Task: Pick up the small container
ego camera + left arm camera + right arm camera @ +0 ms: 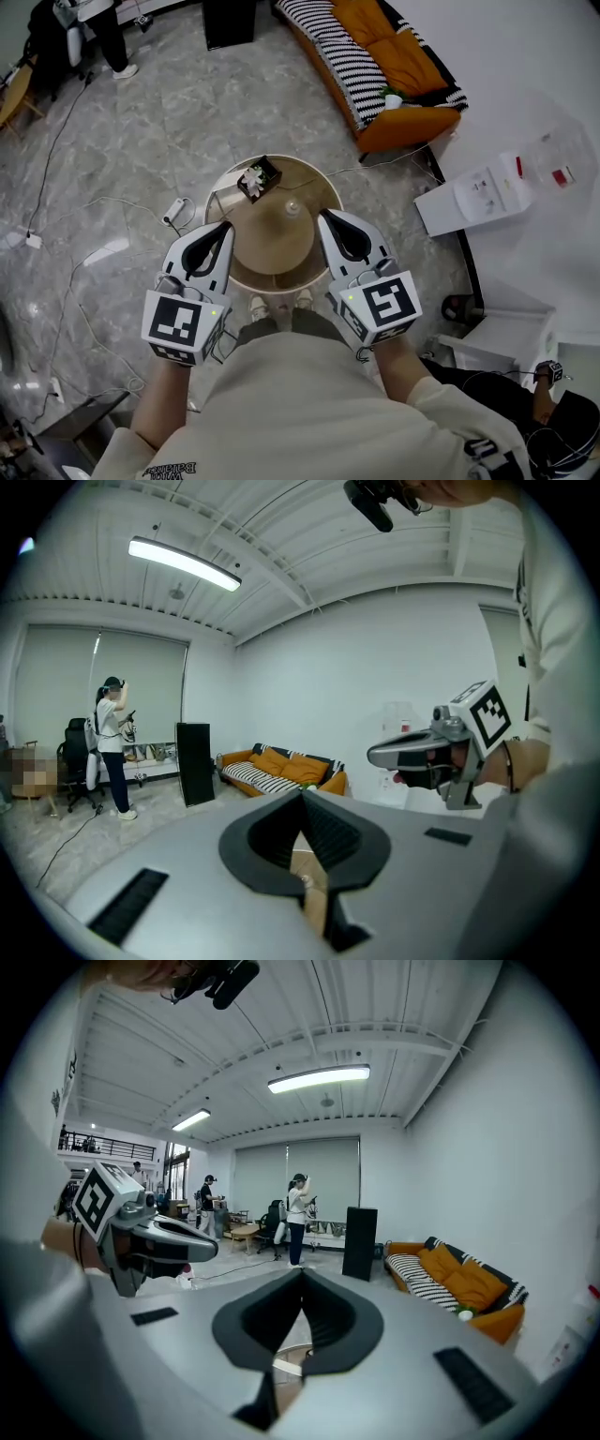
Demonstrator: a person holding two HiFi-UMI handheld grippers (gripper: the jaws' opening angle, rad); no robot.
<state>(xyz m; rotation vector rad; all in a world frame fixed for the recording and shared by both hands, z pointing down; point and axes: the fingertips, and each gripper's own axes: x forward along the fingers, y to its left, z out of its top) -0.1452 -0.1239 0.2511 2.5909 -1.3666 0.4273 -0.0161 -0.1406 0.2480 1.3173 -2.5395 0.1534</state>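
A small clear container stands near the middle of a round tan table, seen in the head view. Both grippers hover over the table's near edge, pointing away from me. My left gripper is to the left of the container and my right gripper to the right, neither touching it. Both are shut with nothing between the jaws. The left gripper view looks along its closed jaws at the room and the right gripper's side. The right gripper view shows its closed jaws and the left gripper's side.
A black box with a white flower sits at the table's far edge. An orange sofa with a striped blanket stands beyond. White boxes lie to the right. Cables and a power strip cross the floor on the left. A person stands far off.
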